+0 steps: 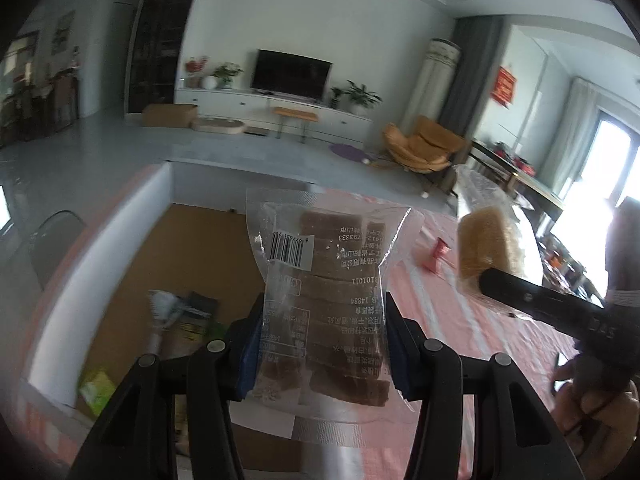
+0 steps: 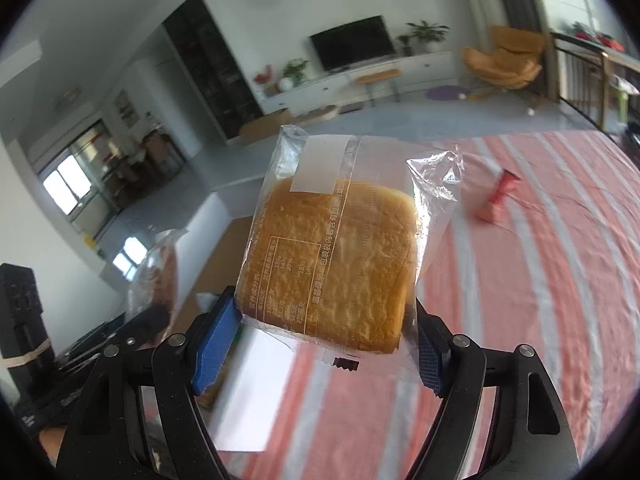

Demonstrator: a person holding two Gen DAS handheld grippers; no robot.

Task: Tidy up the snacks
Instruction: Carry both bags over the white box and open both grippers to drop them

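Observation:
My left gripper [image 1: 322,344] is shut on a clear packet of dark brown slices [image 1: 332,300], held up over the edge of a white-walled cardboard box [image 1: 120,248]. My right gripper [image 2: 326,340] is shut on a clear packet holding a golden square cake [image 2: 336,264], held above the pink striped tablecloth [image 2: 540,320]. The right gripper with its cake packet [image 1: 486,246] shows at the right of the left wrist view. The left gripper's packet [image 2: 160,276] shows at the left of the right wrist view.
The box [image 2: 224,256] holds several snack packets [image 1: 180,320], one of them green [image 1: 96,390]. A small red packet [image 1: 436,254] lies on the cloth further out; it shows in the right wrist view too [image 2: 500,196]. A living room lies beyond the table.

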